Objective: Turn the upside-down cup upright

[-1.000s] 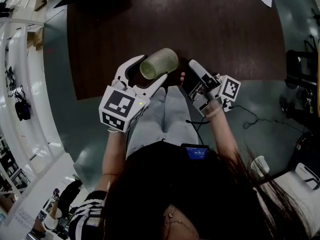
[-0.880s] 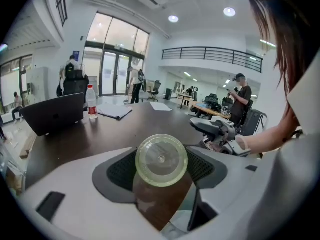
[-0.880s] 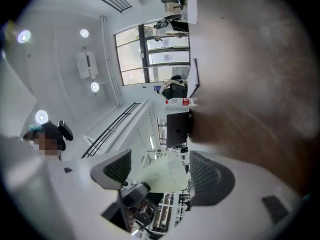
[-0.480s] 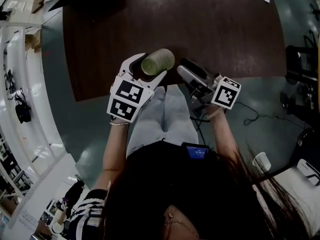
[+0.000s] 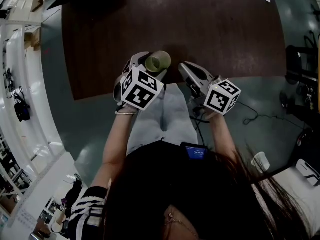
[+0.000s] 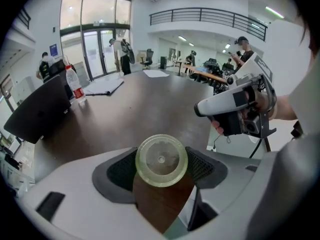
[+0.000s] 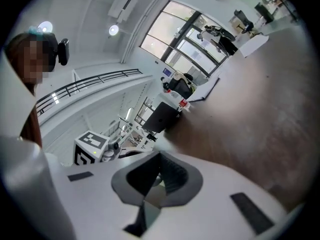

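Grippers checked against the dark wooden table, left to right. At the table's near edge, the left gripper is clamped on the cup. Its dark ribbed pads press the cup's sides. The cup is pale green and see-through. It sits over the table's near edge, with its mouth showing to the head view. Whether it touches the table cannot be told. Just beside it, also at the near edge, the right gripper has just closed its jaws. They are pressed together with nothing between them, apart from the cup.
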